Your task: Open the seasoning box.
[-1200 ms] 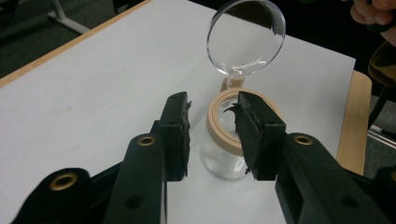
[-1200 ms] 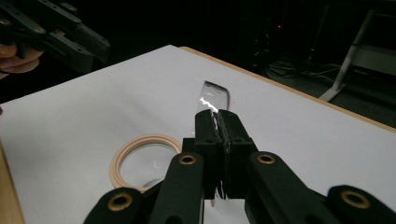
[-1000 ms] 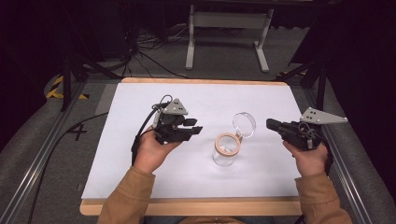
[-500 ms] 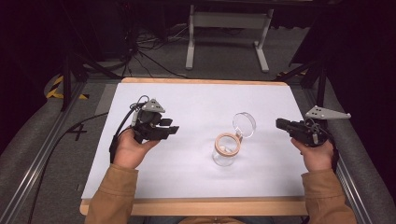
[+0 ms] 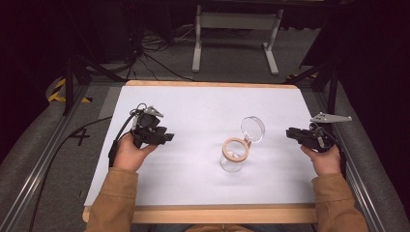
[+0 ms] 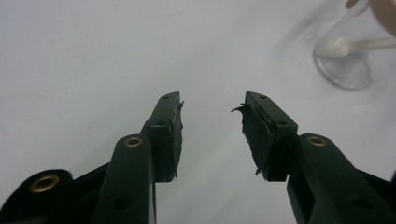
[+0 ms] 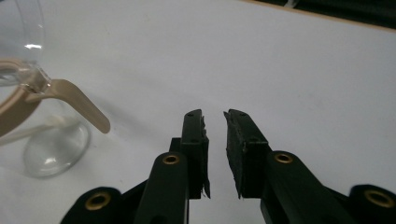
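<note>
A clear glass jar [image 5: 233, 155] with a tan seal ring stands mid-table, its hinged glass lid [image 5: 253, 128] swung open behind it. Something white lies inside the jar [image 6: 348, 65]. My left gripper [image 5: 168, 138] is low over the table, well left of the jar. Its jaws [image 6: 210, 105] have just been opening and stand wide with nothing between them. My right gripper [image 5: 289, 132] is right of the jar near the table's right side. Its jaws [image 7: 214, 116] have just been opening too, with a narrow empty gap; the jar [image 7: 44, 140] and its tan clasp [image 7: 79, 105] lie to their left.
The white table top [image 5: 203, 111] has a wooden front edge [image 5: 217, 212]. Metal rails run along both sides. A grey stand [image 5: 234, 29] and cables [image 5: 145, 53] are on the floor behind the table.
Both hands have drawn away from the jar and sunk toward the table, the left one to the left and the right one to the right. The jar stays put with its lid open.
</note>
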`<state>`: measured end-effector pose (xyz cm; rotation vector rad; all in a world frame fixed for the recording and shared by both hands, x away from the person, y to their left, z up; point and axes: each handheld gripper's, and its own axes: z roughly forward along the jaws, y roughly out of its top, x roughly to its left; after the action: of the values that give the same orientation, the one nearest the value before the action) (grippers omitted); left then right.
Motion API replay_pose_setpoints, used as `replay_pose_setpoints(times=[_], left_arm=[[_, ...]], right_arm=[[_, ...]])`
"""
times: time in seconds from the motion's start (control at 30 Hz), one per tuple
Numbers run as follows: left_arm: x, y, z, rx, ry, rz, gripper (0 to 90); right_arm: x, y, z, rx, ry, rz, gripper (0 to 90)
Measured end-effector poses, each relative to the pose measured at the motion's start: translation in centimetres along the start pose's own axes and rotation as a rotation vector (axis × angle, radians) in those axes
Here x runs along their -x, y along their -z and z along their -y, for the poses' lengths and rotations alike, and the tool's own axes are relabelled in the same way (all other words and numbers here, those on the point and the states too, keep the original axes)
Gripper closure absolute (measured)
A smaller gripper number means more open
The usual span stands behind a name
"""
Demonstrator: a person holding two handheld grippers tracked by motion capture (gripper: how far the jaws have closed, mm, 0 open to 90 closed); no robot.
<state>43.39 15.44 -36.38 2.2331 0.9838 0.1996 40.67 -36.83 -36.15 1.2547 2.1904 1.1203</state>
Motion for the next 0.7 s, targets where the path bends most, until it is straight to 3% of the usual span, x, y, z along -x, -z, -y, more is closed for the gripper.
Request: replay_pose_setpoints(times=[0.37,0.5,0.7], left_arm=[[-1.3,-2.4,0.9,-0.096,0.033,0.013,56.6],[-1.4,-3.3,1.1,-0.131,0.025,0.017,56.4],[-1.5,-4.4,1.5,-0.170,0.005,0.027,55.1]], right_arm=[[0.9,-2.6,1.3,-0.092,-0.045,-0.007,65.9],[0.7,-3.6,1.7,-0.134,-0.029,-0.010,64.1],[0.0,-4.7,2.5,-0.143,0.013,-0.038,61.3]])
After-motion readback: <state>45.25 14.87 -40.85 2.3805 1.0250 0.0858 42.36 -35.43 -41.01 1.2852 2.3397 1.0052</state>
